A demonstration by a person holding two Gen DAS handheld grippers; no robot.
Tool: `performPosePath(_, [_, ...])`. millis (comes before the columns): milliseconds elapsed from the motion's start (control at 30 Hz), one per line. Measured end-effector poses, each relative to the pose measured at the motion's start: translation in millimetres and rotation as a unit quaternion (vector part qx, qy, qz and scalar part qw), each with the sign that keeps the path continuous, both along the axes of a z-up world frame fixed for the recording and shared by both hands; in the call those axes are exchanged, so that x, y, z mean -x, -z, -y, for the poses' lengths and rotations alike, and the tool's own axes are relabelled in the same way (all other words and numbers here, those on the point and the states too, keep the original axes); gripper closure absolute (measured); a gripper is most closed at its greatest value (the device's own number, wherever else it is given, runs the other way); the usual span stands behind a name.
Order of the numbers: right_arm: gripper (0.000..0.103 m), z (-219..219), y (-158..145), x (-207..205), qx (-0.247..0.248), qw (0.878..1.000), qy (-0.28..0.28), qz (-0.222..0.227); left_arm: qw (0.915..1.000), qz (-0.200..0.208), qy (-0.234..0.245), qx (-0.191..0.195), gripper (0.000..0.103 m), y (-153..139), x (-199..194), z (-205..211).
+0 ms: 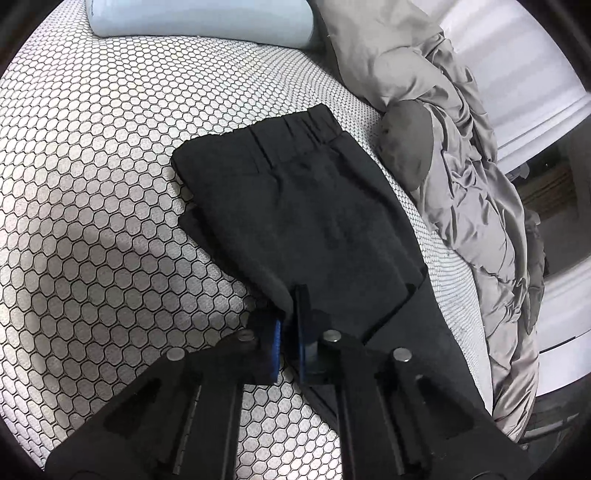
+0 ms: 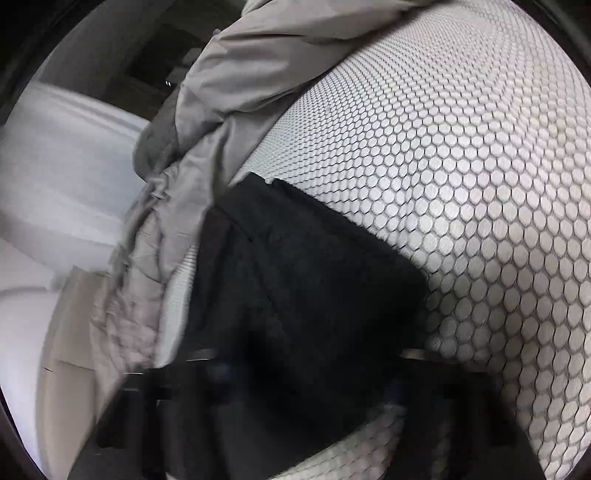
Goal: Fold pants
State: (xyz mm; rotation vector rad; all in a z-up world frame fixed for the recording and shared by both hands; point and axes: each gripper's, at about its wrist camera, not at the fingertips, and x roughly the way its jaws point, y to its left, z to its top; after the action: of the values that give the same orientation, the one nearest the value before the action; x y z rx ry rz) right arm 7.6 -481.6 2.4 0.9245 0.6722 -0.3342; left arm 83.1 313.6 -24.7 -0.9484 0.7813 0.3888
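Black pants [image 1: 295, 206] lie folded on the hexagon-patterned mattress [image 1: 92, 166], waistband at the far end. In the left wrist view my left gripper [image 1: 290, 306] is at the near corner of the folded stack, its blue-padded fingers [image 1: 275, 339] drawn together and pinching the fabric edge. The right wrist view is blurred. There the pants [image 2: 317, 280] run from the middle down between the fingers of my right gripper [image 2: 310, 373]. Its jaws stand wide apart on either side of the dark cloth, and I see no pad pressing on it.
A crumpled grey quilt [image 1: 461, 147] is heaped along the mattress edge right beside the pants, quilt [image 2: 240, 74] and mattress [image 2: 461, 166] also showing in the right view. A pale blue pillow [image 1: 199, 18] lies at the far end. White furniture [image 1: 524, 92] stands beyond the bed.
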Motion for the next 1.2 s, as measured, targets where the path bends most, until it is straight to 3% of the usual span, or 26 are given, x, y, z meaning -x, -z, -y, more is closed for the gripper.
performPosePath(33, [0.071, 1, 0, 2, -0.004, 1.0, 0.001, 0.009, 1.0, 0.0, 0.001, 0.0, 0.101, -2, -6, 0])
performPosePath(133, [0.084, -3, -13, 13, 0.005, 0.999, -0.01, 0.039, 0.9998, 0.006, 0.012, -0.014, 0.101, -15, 7, 1])
performPosePath(267, [0.085, -31, -31, 41, 0.079, 0.996, -0.032, 0.029, 0.9983, 0.001, 0.025, -0.052, 0.101, -31, 31, 5])
performPosePath(400, [0.085, -41, -30, 92, 0.055, 0.997, -0.047, 0.038, 0.998, -0.002, 0.034, -0.053, 0.102, -35, 69, 2])
performPosePath(500, [0.081, -51, -25, 122, 0.067, 0.995, -0.071, 0.019, 0.997, -0.016, 0.049, -0.059, 0.099, -31, 95, 2])
performPosePath(600, [0.051, -53, -23, 148, 0.073, 0.995, -0.061, 0.008, 0.9947, -0.039, 0.058, -0.075, 0.087, -33, 112, 1])
performPosePath(633, [0.051, -48, -26, 153, 0.075, 0.996, -0.054, 0.016, 0.9945, -0.042, 0.055, -0.078, 0.083, -36, 117, 1])
performPosePath(700, [0.051, -34, -39, 164, 0.083, 0.995, -0.016, 0.044, 0.9943, -0.03, 0.045, -0.092, 0.062, -54, 128, 4])
performPosePath(767, [0.051, -27, -42, 168, 0.083, 0.995, -0.002, 0.051, 0.9924, -0.011, 0.051, -0.112, 0.048, -73, 134, 15])
performPosePath(867, [0.05, -22, -24, 153, 0.037, 0.999, -0.026, 0.019, 0.9895, 0.015, 0.075, -0.123, 0.043, -96, 134, 37])
performPosePath(900, [0.059, -22, -19, 147, 0.039, 0.999, -0.027, 0.002, 0.9888, 0.023, 0.086, -0.121, 0.042, -100, 132, 44])
performPosePath(933, [0.074, -22, -20, 143, 0.053, 0.998, -0.025, -0.002, 0.9882, 0.027, 0.094, -0.118, 0.042, -104, 130, 51])
performPosePath(1000, [0.094, -26, -37, 147, 0.097, 0.995, -0.02, 0.031, 0.9859, 0.036, 0.117, -0.115, 0.042, -110, 124, 68])
performPosePath(1067, [0.094, -25, -46, 154, 0.126, 0.992, 0.007, 0.026, 0.9825, 0.041, 0.137, -0.119, 0.042, -113, 114, 86])
performPosePath(1167, [0.093, -10, -35, 159, 0.152, 0.985, 0.062, -0.06, 0.9784, 0.037, 0.156, -0.131, 0.042, -116, 100, 119])
performPosePath(1200, [0.093, -5, -34, 162, 0.127, 0.989, 0.06, -0.041, 0.9774, 0.037, 0.162, -0.13, 0.042, -117, 97, 131])
